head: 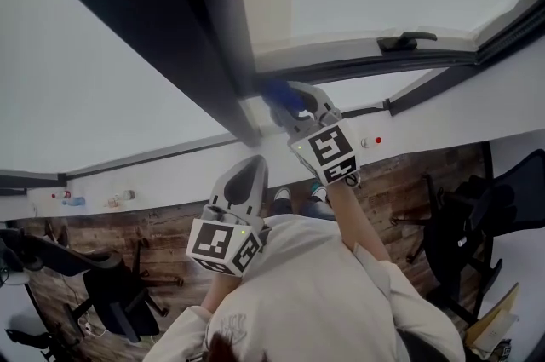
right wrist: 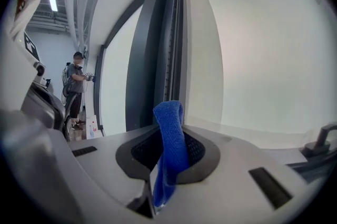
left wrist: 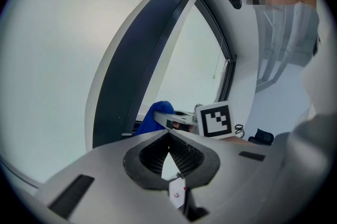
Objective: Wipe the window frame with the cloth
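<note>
The window frame (head: 196,28) is the dark post running from the upper left of the head view down to its centre, where it meets the white sill (head: 153,177). I judge the wiping step to be in hand, with contact at the foot of that post, though I cannot confirm that the fabric actually touches it. My right gripper (head: 294,109) is raised to that spot, its jaws clamped on the blue cloth (head: 283,94). A fold stands up between them at lower centre of the right gripper view. The next move calls for pressing that fold flat against the post and drawing it along its length. My left gripper (head: 252,173) hangs lower, below the sill, jaws together, holding and touching nothing.
</note>
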Demonstrator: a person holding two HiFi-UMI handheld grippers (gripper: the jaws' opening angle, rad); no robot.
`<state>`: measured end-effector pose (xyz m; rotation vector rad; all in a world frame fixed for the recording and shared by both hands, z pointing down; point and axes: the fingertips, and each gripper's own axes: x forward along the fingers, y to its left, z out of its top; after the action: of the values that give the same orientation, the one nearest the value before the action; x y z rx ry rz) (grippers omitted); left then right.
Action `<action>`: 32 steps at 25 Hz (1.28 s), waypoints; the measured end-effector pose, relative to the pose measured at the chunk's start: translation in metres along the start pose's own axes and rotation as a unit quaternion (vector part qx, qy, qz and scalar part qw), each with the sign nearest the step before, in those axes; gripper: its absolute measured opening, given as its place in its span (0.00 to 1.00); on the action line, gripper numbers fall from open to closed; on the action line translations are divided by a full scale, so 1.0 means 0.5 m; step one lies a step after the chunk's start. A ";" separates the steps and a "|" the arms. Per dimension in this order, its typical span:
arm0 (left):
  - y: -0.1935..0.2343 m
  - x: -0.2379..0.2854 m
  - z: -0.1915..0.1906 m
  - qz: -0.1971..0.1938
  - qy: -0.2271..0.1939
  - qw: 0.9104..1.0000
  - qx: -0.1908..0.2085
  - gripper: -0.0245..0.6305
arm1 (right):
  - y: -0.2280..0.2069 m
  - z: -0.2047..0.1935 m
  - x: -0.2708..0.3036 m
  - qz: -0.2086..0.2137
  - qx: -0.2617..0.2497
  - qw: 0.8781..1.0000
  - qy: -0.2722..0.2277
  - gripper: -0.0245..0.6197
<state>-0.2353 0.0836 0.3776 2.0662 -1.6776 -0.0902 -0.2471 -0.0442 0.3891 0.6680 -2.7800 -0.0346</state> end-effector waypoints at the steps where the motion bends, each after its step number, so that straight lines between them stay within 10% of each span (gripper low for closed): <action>1: 0.003 -0.003 0.002 0.003 -0.001 1.000 0.000 0.04 | -0.003 -0.005 0.015 0.000 0.001 1.000 0.006 0.13; 32: 0.019 0.006 0.012 -0.008 -0.005 1.000 -0.006 0.04 | -0.037 -0.102 0.116 -0.041 -0.014 0.996 0.084 0.12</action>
<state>-0.2453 0.0775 0.3770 2.0740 -1.6622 -0.1156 -0.2745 -0.0845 0.4521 0.7429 -2.5862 -0.0317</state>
